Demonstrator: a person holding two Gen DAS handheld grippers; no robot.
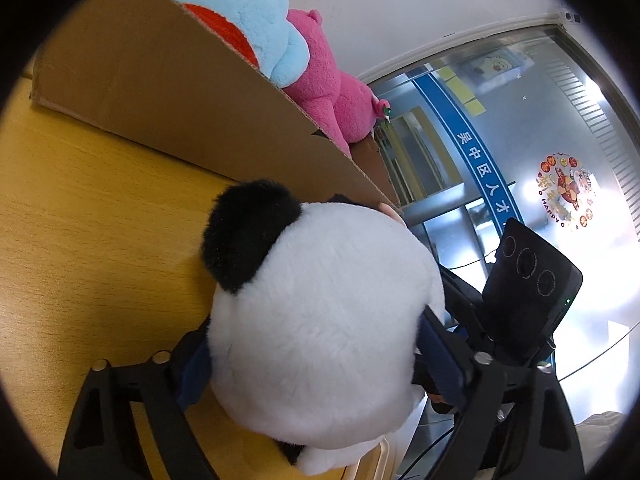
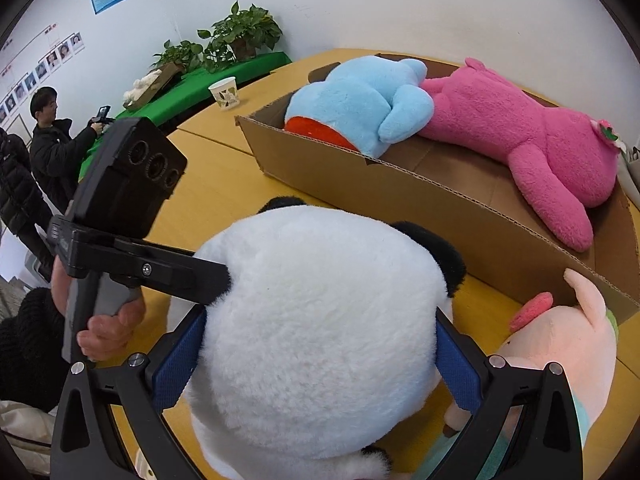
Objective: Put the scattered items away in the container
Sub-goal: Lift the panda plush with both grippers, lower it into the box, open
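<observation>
A white panda plush with black ears rests on the yellow table in front of the cardboard box. My right gripper hugs its head, both blue pads pressed into the fur. My left gripper grips the same panda from the other side, and one of its black fingers digs into the plush. Inside the box lie a blue plush and a pink plush.
A pale pink pig plush lies on the table against the box's near corner. A paper cup stands farther back on the table, with potted plants on a green cloth behind it. Two people stand at the left.
</observation>
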